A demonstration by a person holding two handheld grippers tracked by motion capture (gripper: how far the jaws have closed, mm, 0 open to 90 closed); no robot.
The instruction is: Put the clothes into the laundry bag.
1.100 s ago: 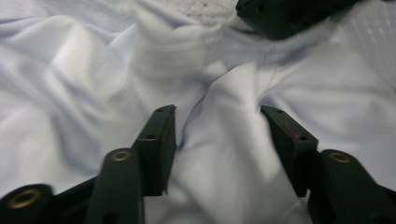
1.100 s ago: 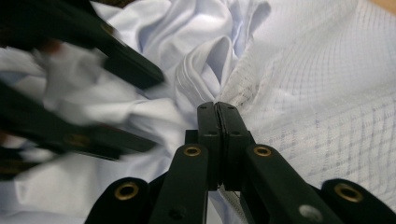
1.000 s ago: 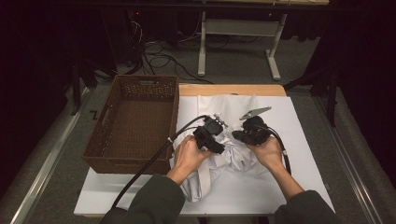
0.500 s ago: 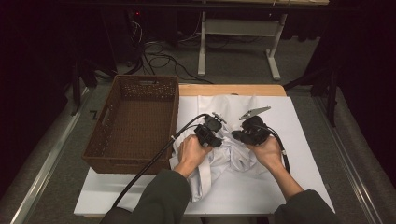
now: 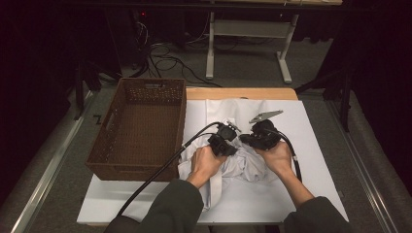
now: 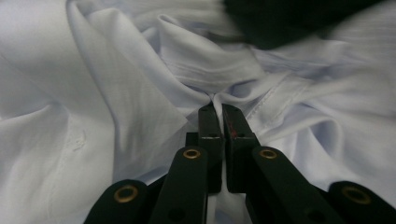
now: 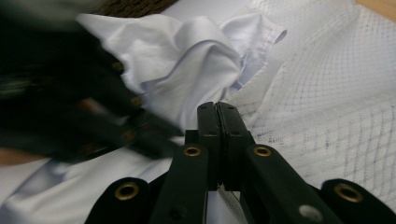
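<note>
A crumpled white shirt (image 5: 243,162) lies in the middle of the white table (image 5: 316,160), partly on white mesh cloth (image 7: 327,93). My left gripper (image 5: 232,149) sits low on the heap. Its jaws have just been closing and now pinch a fold of the shirt (image 6: 187,70) at their tips (image 6: 219,103). My right gripper (image 5: 245,140) is just to its right, shut, with cloth caught at the tips (image 7: 216,106) where the shirt (image 7: 187,51) meets the mesh. A stitched mesh edge shows between its jaws lower down. The left gripper passes as a dark blur in the right gripper view.
A brown wicker basket (image 5: 145,83), with nothing in it, stands on the table's left side, close to the shirt. The left gripper's black cable (image 5: 160,170) runs along the basket's near corner. A wooden strip (image 5: 252,93) edges the table's far side.
The left hand has come down and nearer onto the shirt, and its jaws have gone from apart to closed on a fold. The right hand has kept still.
</note>
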